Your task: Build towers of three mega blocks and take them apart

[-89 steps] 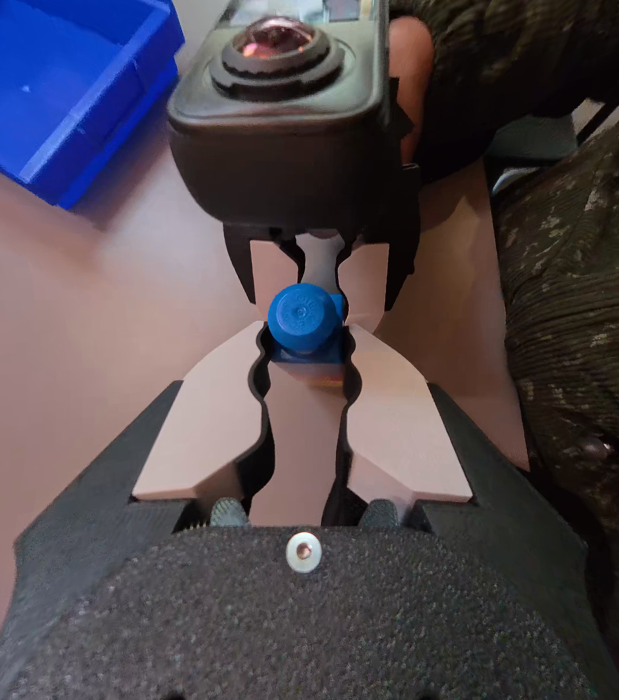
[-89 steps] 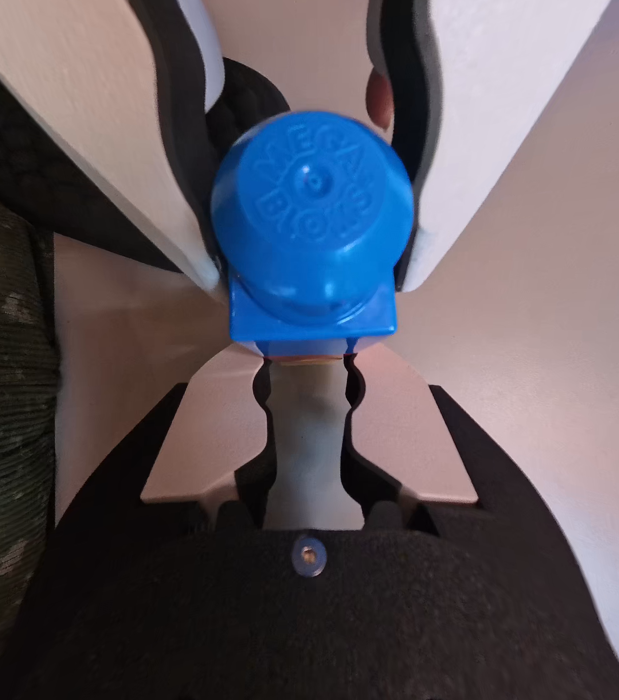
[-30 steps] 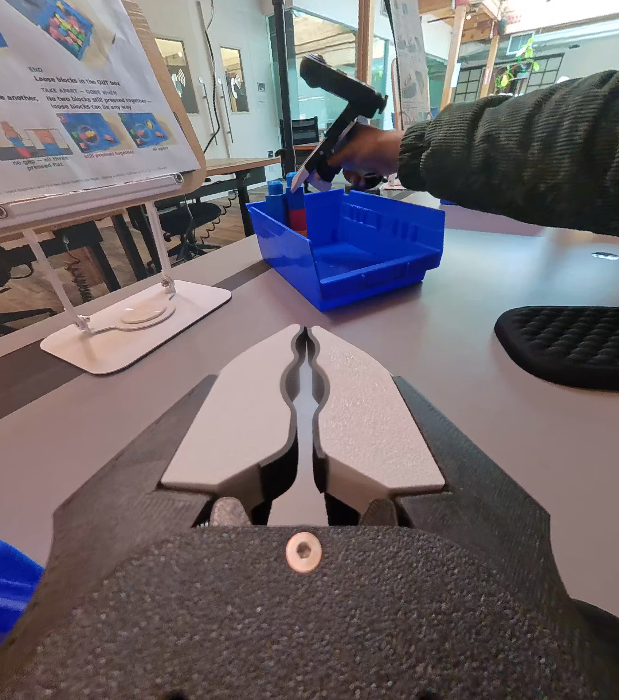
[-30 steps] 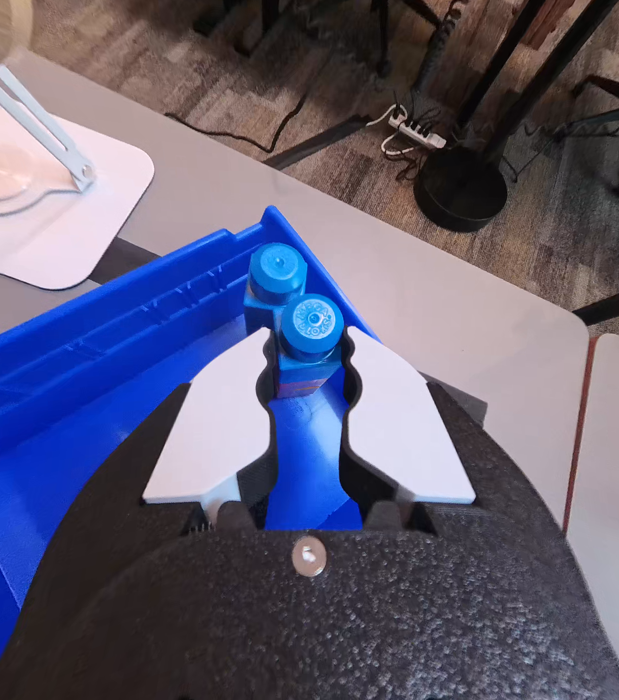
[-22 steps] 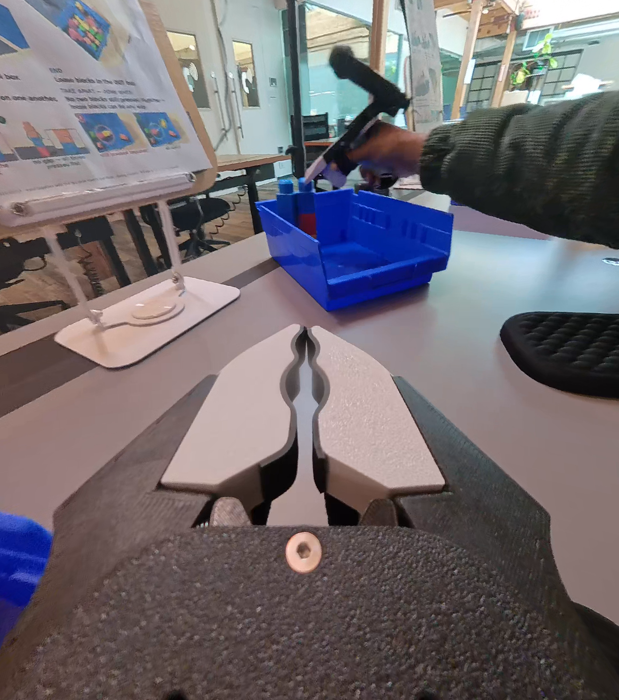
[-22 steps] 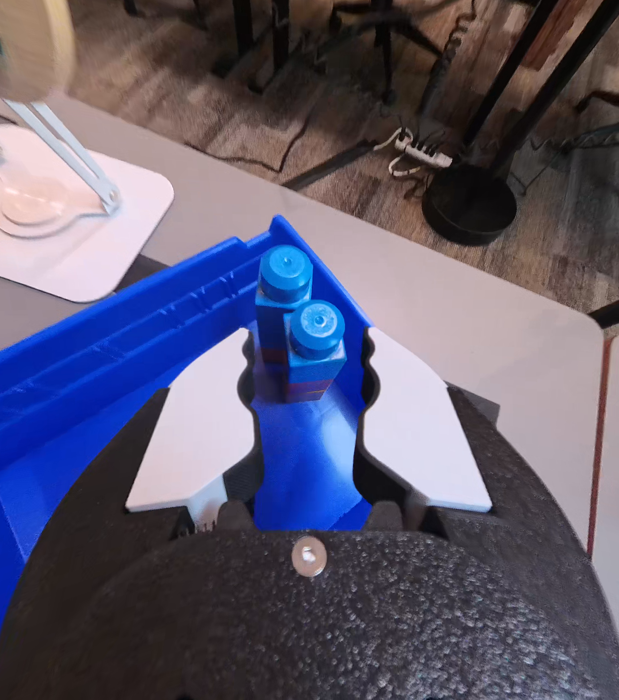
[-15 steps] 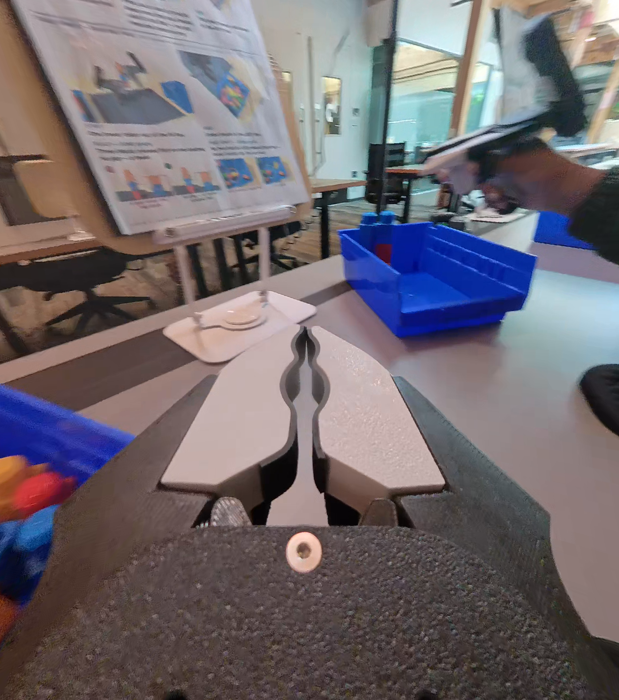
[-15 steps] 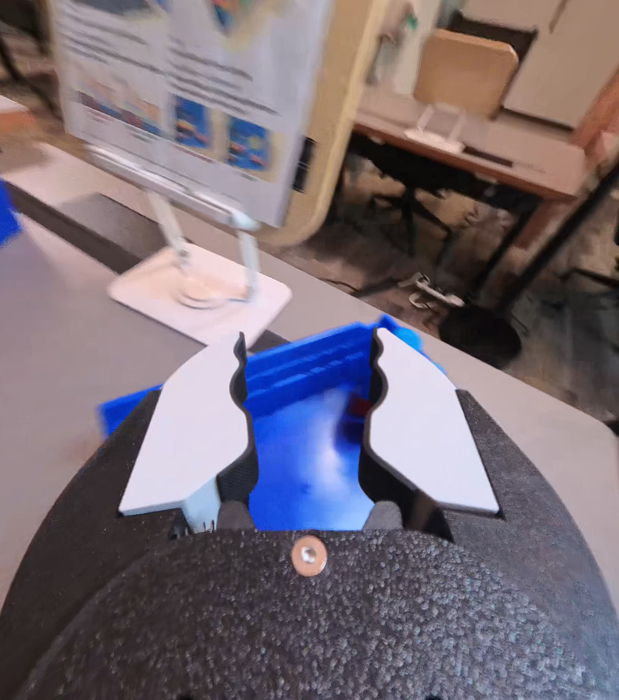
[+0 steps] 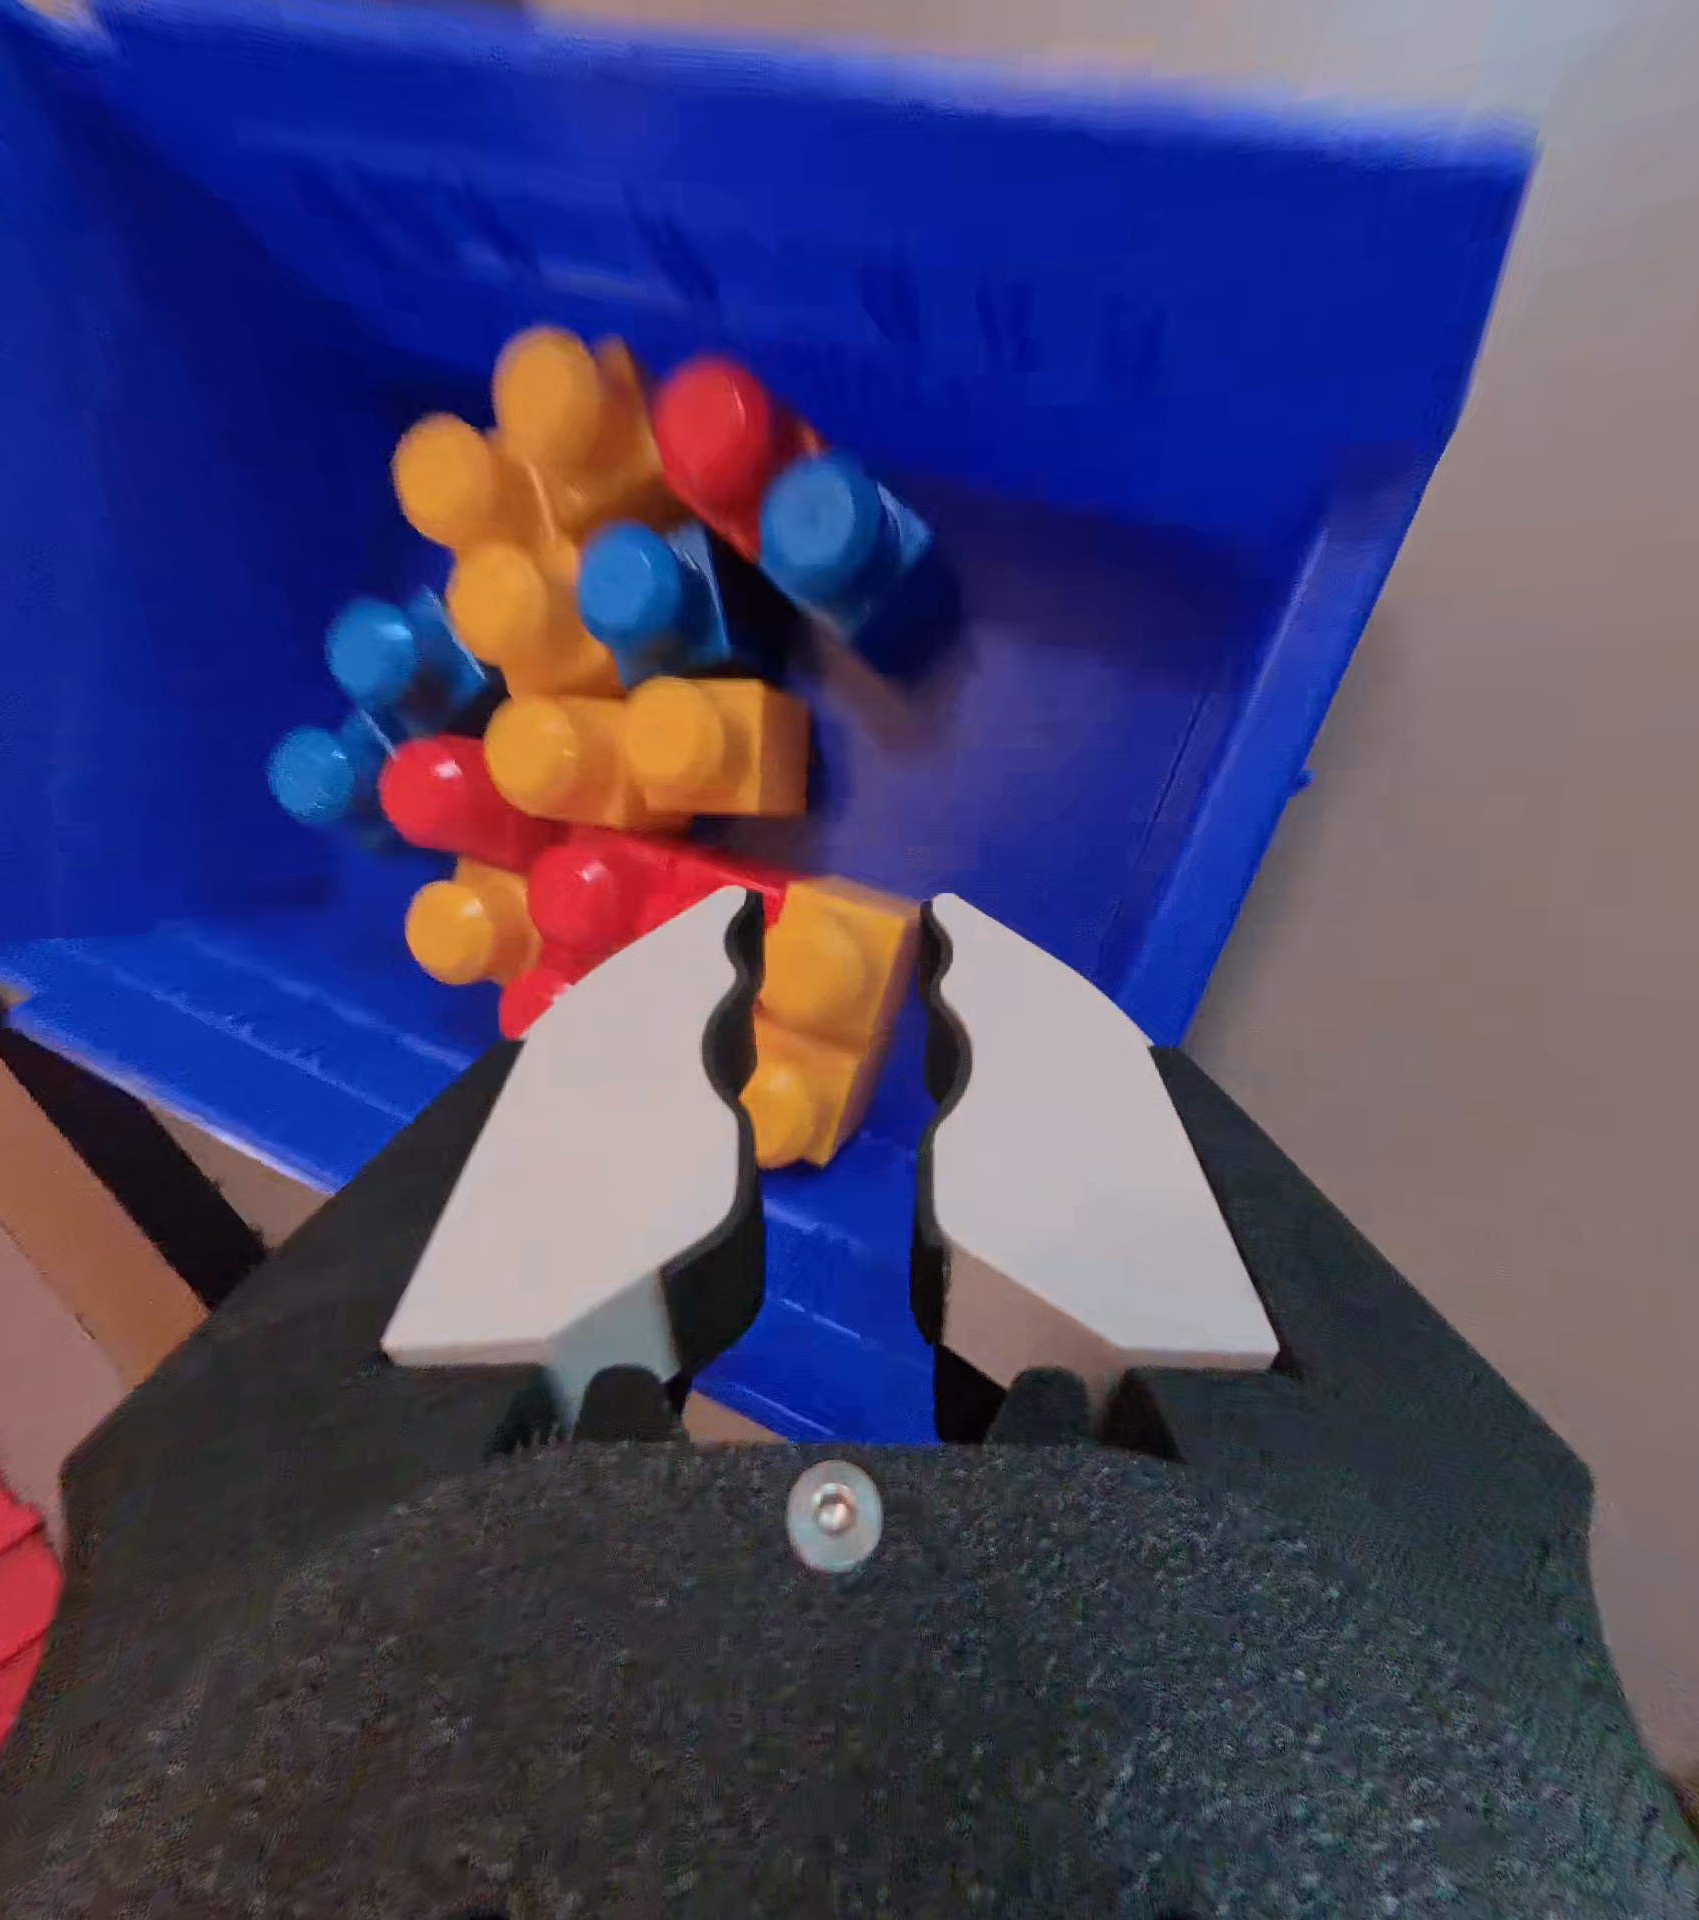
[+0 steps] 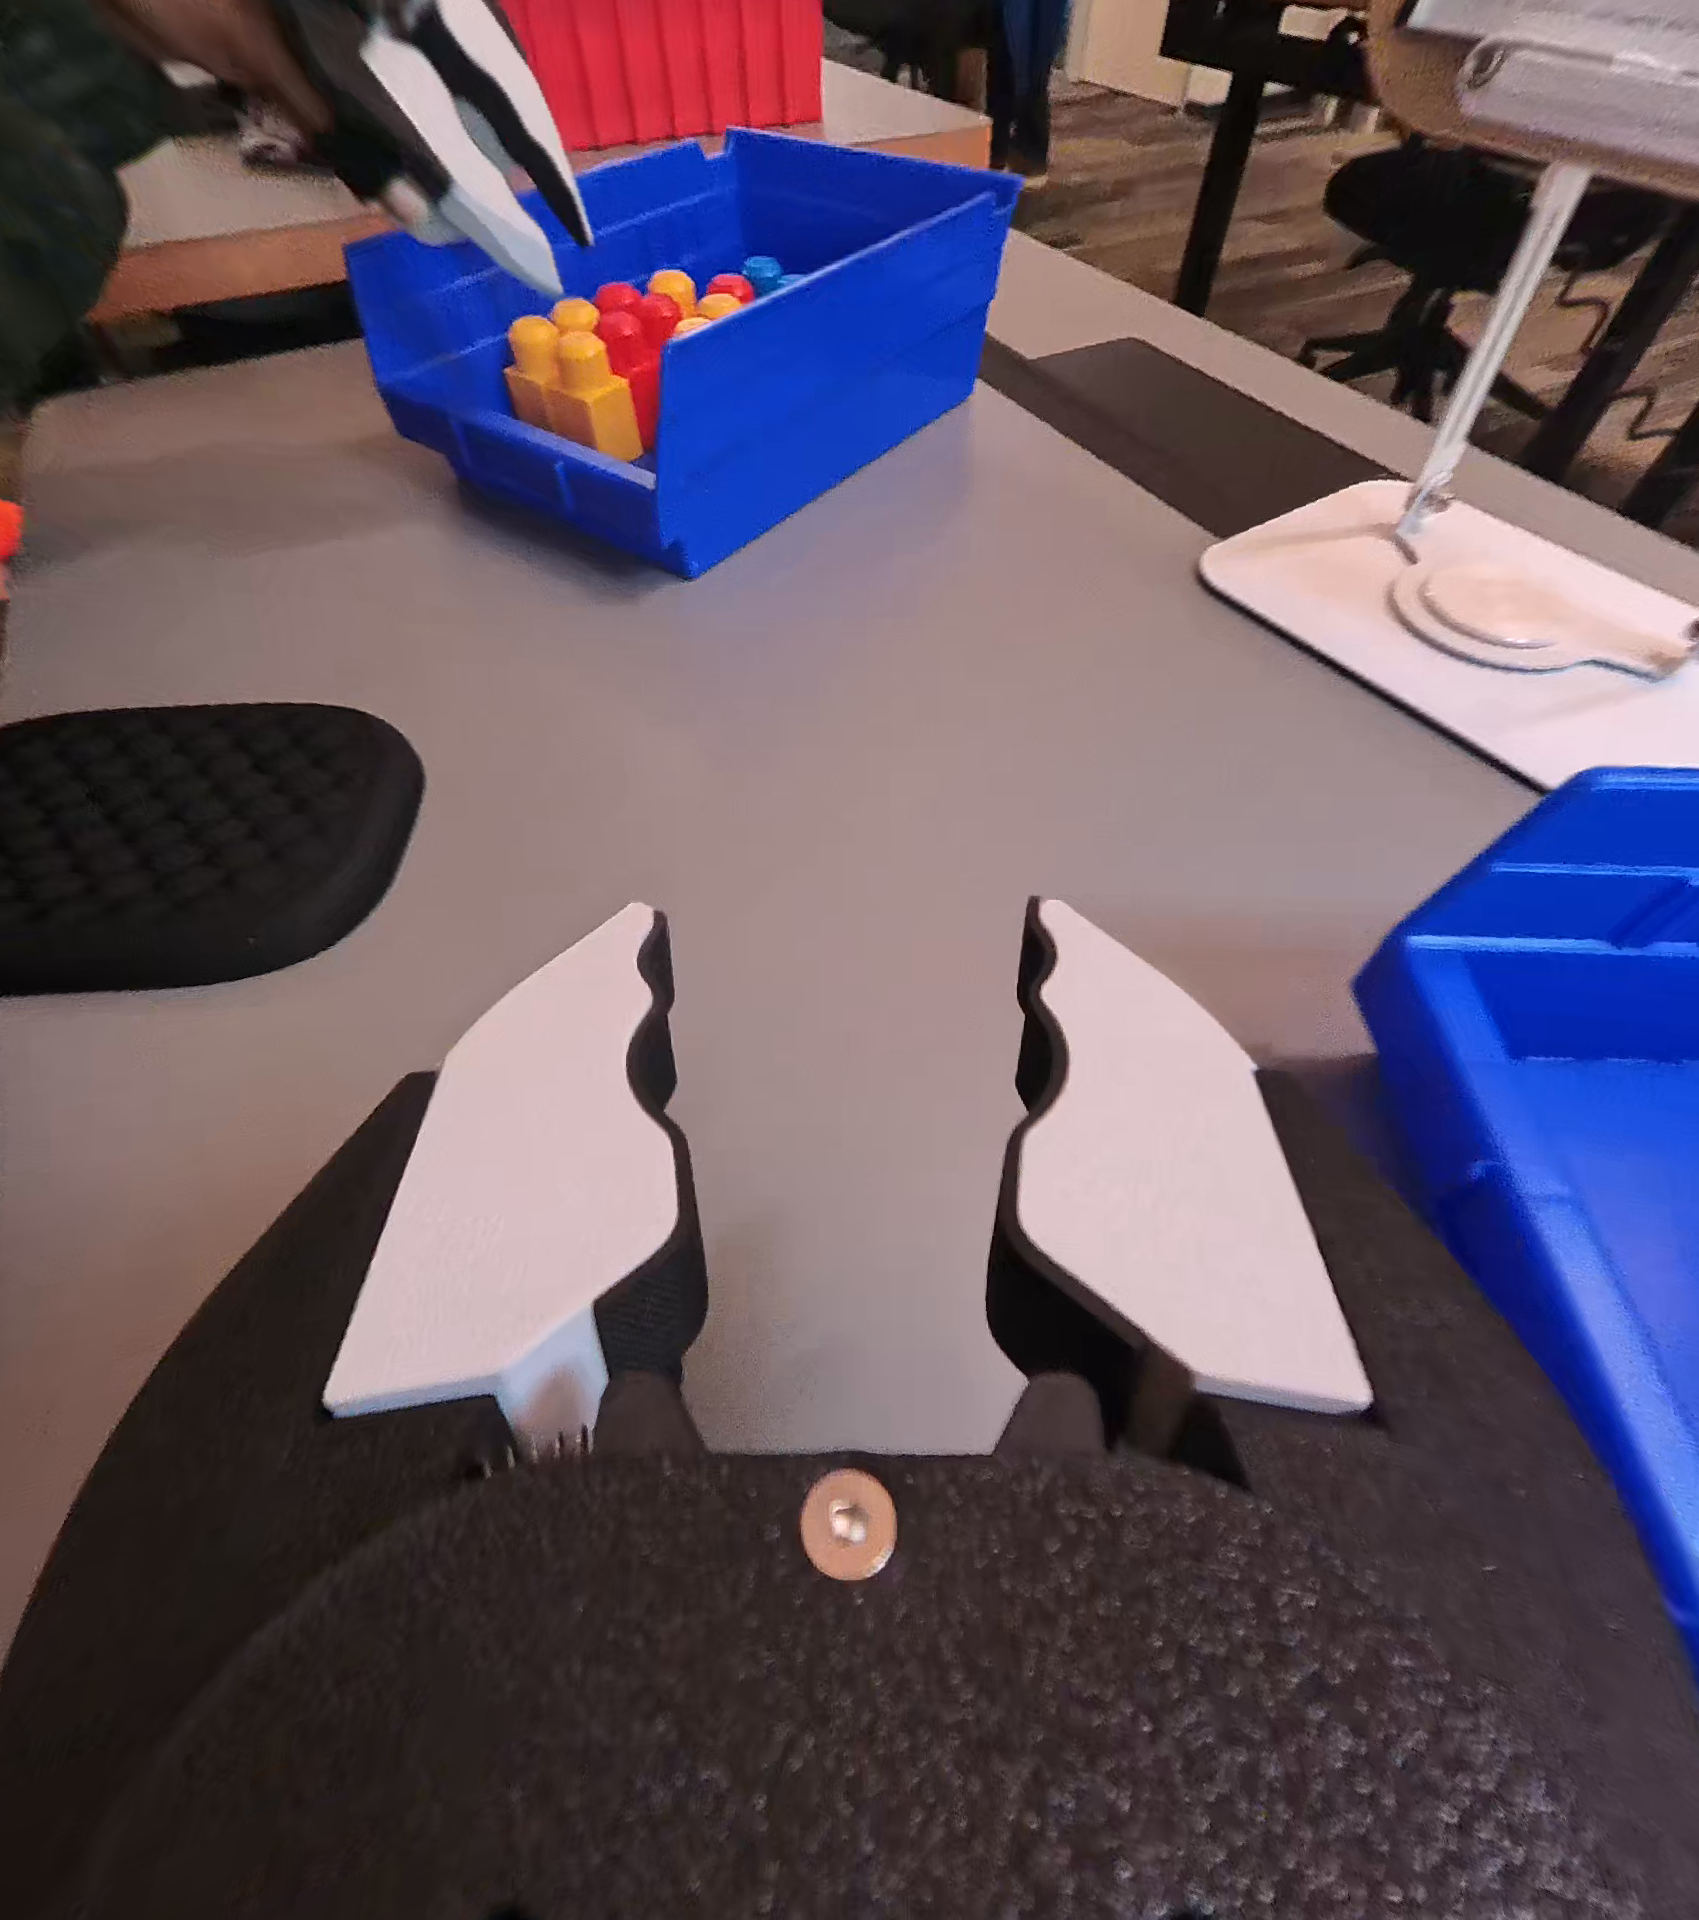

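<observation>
Left wrist view, blurred: left gripper [image 9: 832, 909] above the bin [image 9: 1229, 436], jaws part open, holding nothing; a yellow block [image 9: 819, 1023] shows in the gap, below the tips. Rest of the blocks [image 9: 616, 644], yellow, red, blue, piled loose toward bin's left-centre; right side of bin floor bare. Smooth plastic, round studs.
Right wrist view: right gripper [image 10: 843, 920] wide open, empty, over bare grey table [image 10: 824, 707]. Second bin [image 10: 1603, 1049] just beside it at right. Ribbed black pad [image 10: 128, 831] at left, white stand base [image 10: 1510, 644] far right.
</observation>
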`<state>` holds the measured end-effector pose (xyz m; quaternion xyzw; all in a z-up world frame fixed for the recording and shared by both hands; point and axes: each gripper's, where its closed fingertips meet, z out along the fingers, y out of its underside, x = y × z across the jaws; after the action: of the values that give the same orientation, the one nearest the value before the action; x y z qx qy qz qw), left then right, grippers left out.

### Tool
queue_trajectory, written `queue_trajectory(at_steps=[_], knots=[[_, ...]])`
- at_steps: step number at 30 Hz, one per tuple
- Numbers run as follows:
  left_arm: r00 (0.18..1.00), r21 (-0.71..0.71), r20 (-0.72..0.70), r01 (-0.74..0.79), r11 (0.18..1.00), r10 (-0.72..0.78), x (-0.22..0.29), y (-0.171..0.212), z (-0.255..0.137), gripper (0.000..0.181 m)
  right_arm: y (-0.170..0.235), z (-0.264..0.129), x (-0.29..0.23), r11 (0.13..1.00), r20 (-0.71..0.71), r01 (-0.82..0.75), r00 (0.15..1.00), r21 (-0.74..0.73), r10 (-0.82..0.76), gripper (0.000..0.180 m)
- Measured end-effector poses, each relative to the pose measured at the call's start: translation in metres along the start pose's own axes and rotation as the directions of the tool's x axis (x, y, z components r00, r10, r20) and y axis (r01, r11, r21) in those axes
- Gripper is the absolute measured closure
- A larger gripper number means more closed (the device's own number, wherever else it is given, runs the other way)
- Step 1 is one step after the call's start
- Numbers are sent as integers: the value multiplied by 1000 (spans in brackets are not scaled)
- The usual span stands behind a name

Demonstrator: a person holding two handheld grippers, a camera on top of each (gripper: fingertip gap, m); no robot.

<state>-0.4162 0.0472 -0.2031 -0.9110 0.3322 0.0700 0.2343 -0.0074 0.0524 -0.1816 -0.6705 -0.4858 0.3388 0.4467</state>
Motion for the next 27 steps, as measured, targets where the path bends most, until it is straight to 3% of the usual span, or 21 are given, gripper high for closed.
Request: queue_trajectory(at_steps=[4, 9, 16, 21, 27], knots=[[994, -252, -45, -108, 962, 99, -4, 34, 26, 143, -1, 3, -4, 998, 52, -51, 997, 22, 50, 116], [979, -354, -97, -203, 913, 180, -1, 48, 39, 146, 1, 2, -3, 998, 55, -64, 997, 28, 62, 118], [974, -66, -34, -224, 972, 222, 25, -25, -12, 147, -9, 10, -20, 1000, 89, -17, 996, 22, 15, 119], [916, 174, -161, -341, 924, 369, 118, -91, -45, 147, -25, 36, -54, 991, 130, 136, 983, -12, -133, 119], [790, 312, -265, -472, 824, 553, 230, -135, -40, 147, -30, 73, -97, 951, 167, 305, 942, -53, -293, 117]])
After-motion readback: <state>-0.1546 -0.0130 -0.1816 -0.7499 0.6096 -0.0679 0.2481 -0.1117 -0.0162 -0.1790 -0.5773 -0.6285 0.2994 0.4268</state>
